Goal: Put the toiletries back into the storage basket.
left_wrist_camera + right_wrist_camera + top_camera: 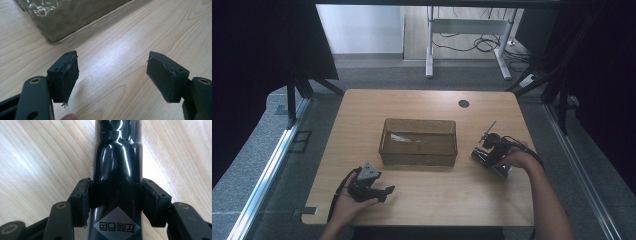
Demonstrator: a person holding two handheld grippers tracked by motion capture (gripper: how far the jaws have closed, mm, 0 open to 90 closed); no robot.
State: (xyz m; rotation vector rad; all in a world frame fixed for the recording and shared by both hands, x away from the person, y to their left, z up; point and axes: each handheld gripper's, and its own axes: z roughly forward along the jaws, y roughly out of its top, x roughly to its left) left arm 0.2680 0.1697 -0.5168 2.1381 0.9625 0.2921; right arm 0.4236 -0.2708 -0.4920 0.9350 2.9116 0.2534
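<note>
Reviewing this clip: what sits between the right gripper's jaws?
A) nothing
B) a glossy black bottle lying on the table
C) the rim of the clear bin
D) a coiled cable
B: in the right gripper view the right gripper has both pads pressed against the sides of the glossy black bottle lying on the wooden table.

Clear, seemingly empty bin mid-table.

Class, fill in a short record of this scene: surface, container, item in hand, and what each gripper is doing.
surface: wooden table
container: clear bin, mid-table
item: black bottle, lying on the table right of the bin
right gripper: jaws against both sides of the bottle
left gripper: open, nothing between the jaws, near the table's front-left
</note>
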